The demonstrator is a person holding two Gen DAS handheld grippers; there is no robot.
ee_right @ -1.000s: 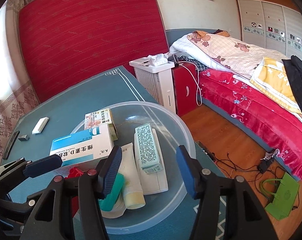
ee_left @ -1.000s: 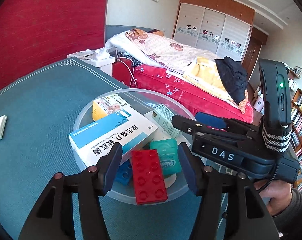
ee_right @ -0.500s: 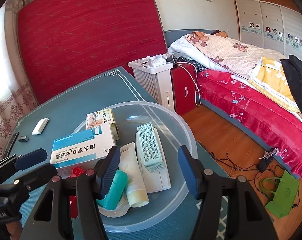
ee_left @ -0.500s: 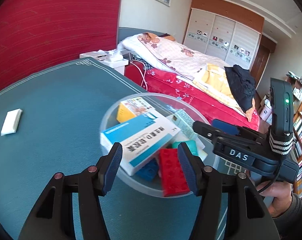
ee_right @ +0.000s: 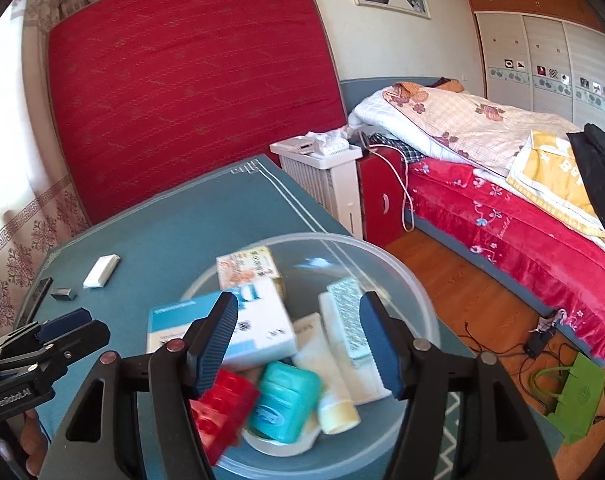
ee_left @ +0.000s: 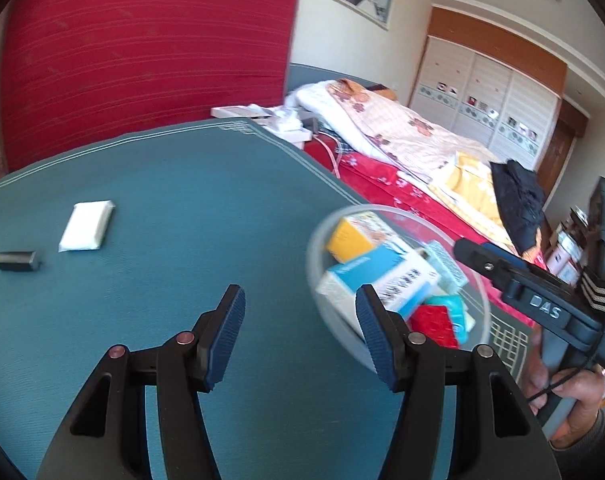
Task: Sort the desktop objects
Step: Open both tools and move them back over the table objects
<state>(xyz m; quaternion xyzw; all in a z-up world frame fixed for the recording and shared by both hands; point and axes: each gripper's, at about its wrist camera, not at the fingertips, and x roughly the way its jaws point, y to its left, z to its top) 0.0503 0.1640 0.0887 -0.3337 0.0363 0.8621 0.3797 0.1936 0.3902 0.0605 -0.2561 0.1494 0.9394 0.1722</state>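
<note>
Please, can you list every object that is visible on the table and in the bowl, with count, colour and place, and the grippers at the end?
Clear plastic bowl: one, transparent, at the table's near right edge.
Blue-and-white medicine box: one, in the bowl, left side.
Yellow printed carton: one, in the bowl, far side.
Pale green patterned box: one, in the bowl, right side.
White cream tube: one, in the bowl, centre.
Teal floss container: one, in the bowl, near side.
Red toy brick: one, in the bowl, near left.
White flat packet: one, on the teal tablecloth.
Small dark block: one, left of the packet.
Left gripper: open, over the cloth.
Right gripper: open, over the bowl.
</note>
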